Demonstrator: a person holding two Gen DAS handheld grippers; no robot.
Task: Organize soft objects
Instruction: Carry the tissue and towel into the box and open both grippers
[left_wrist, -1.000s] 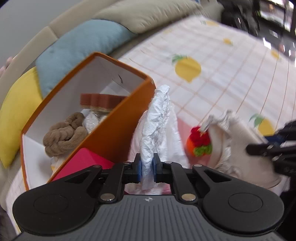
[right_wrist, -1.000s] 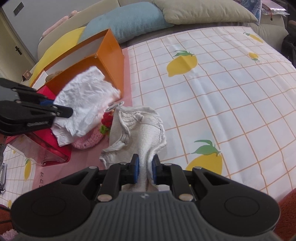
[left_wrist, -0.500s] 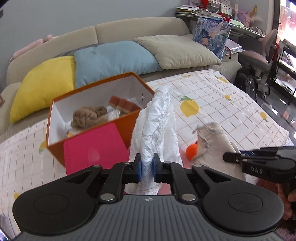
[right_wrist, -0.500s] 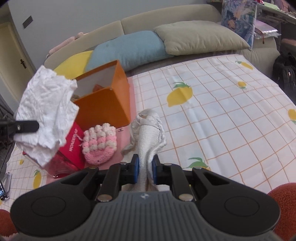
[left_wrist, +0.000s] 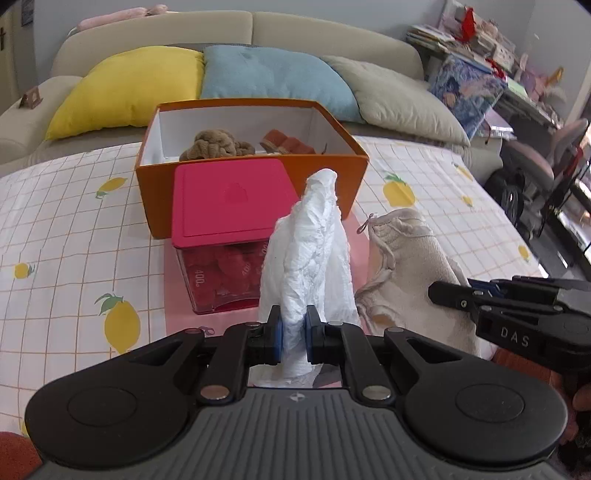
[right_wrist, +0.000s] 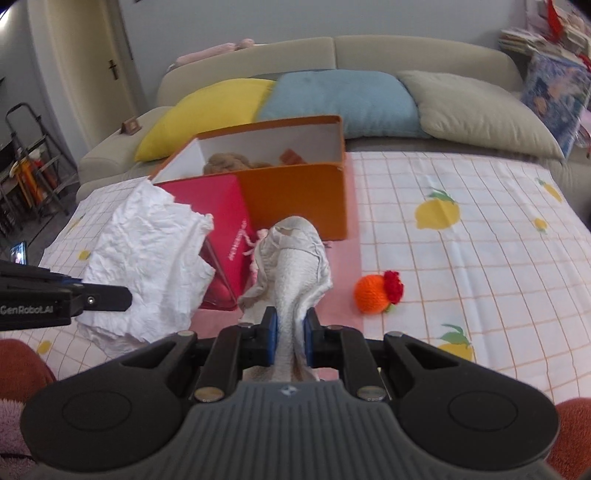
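Observation:
My left gripper (left_wrist: 293, 336) is shut on a crumpled white cloth (left_wrist: 308, 254) and holds it above the bed; the cloth also shows in the right wrist view (right_wrist: 146, 254). My right gripper (right_wrist: 290, 341) is shut on a beige knitted cloth (right_wrist: 295, 258), seen in the left wrist view (left_wrist: 410, 273) to the right of the white one. An open orange box (left_wrist: 328, 177) with a brown plush (left_wrist: 216, 144) and brown items inside stands ahead. A knitted orange fruit (right_wrist: 373, 291) lies on the bed right of my right gripper.
A clear container with a pink lid (left_wrist: 231, 199) stands against the orange box's front. A pink mat (right_wrist: 347, 258) lies under them on the lemon-print sheet (right_wrist: 480, 240). Yellow (left_wrist: 122, 92), blue (left_wrist: 273, 77) and beige (left_wrist: 399, 103) cushions line the sofa behind.
Both grippers have risen and pulled back from the box, each lifting its cloth. The beige cloth came off the bed, uncovering the knitted orange fruit.

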